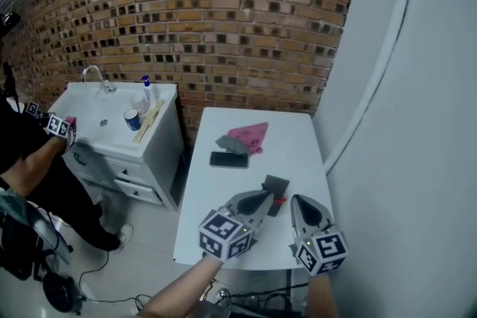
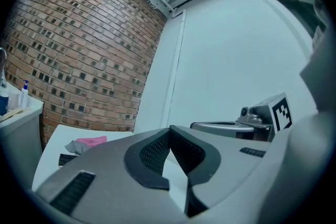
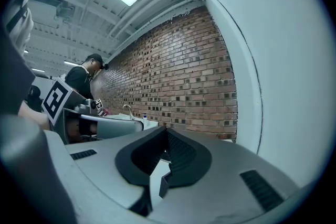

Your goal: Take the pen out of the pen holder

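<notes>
A dark grey pen holder [image 1: 276, 184] stands on the white table [image 1: 223, 190], with a small red piece [image 1: 279, 199] showing at its near side. My left gripper [image 1: 266, 197] sits just in front of the holder, shut with nothing between its jaws; its tips meet in the left gripper view [image 2: 169, 128]. My right gripper [image 1: 298, 201] is beside it to the right, also shut and empty [image 3: 167, 131]. Both point level toward the far wall. In both gripper views the jaws hide the pen holder.
A pink cloth [image 1: 252, 136], a grey cloth [image 1: 231, 144] and a black phone [image 1: 229, 159] lie farther back on the table. A white sink cabinet [image 1: 119, 126] stands to the left, with a person [image 1: 30, 160] beside it. A white wall closes the right side.
</notes>
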A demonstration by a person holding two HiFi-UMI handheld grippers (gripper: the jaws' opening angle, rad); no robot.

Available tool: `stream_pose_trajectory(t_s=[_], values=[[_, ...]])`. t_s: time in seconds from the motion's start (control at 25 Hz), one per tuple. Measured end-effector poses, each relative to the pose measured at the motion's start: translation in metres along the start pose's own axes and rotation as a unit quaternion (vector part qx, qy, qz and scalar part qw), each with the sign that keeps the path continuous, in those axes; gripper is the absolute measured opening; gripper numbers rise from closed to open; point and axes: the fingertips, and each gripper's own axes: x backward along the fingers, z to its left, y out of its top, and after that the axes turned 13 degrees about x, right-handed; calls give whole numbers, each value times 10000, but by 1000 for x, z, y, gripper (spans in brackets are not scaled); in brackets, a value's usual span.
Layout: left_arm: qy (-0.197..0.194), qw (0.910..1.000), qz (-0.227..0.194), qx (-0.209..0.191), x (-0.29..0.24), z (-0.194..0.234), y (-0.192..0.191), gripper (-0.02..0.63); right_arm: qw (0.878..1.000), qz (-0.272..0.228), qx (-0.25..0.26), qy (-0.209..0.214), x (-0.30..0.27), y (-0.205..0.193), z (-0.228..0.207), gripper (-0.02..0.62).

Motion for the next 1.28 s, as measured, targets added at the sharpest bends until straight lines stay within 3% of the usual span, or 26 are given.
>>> stream_pose_trajectory(t_s=[0.56,1.04,1.28], values=[[255,9996,135,34,-25,15,-16,2,9994,205,-258,114,-22,-36,-23,3],[505,9975,502,10,-29,37,-60,2,9941,936,-533,133,-52,-121,-24,144],[574,9963,635,76,-33,46,-78,2,9907,1193,-615,215,-64,-152,-20,155]])
